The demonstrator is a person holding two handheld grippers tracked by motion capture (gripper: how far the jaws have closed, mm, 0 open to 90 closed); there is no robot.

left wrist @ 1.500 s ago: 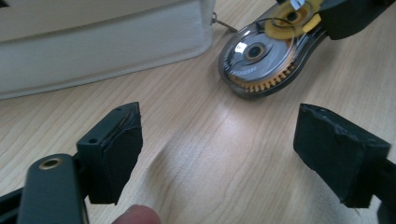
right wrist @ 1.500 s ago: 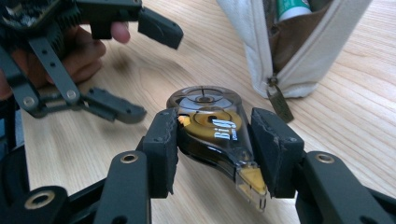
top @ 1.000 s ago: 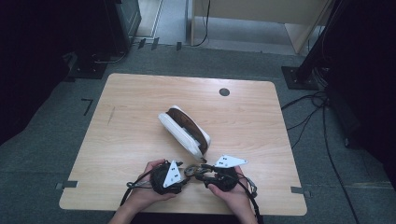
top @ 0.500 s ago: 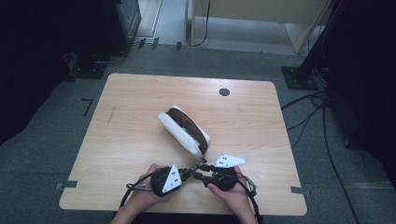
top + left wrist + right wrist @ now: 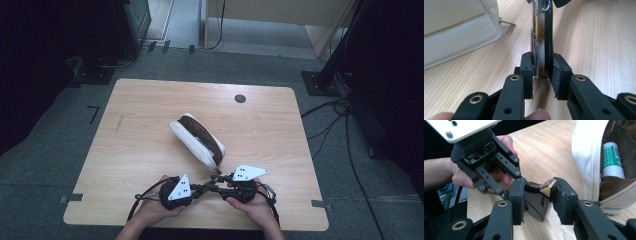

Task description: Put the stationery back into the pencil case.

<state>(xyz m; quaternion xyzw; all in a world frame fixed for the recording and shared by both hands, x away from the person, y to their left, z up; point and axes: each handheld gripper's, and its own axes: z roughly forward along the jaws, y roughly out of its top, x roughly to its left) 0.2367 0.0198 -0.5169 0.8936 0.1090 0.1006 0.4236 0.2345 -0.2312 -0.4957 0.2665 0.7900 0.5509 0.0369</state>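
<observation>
Object: a small flat dark gadget [image 5: 537, 200] held just above the table [image 5: 150, 100], near its front edge, between both grippers.
Left gripper [image 5: 541, 75]: clenched on the gadget's thin edge.
Right gripper [image 5: 537, 197]: clamped across its shiny corner.
Pouch [image 5: 197, 139]: open, just beyond, a can [image 5: 612, 161] inside.
Risk: I'd say the smooth corner could slip when one side lets go, dropping the gadget short of the pouch.

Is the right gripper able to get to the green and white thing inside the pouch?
Probably not yet. The right gripper is shut on a small dark metallic object, which the left gripper also clamps. The pouch is open beside it, with the green-and-white tube uncovered.
</observation>
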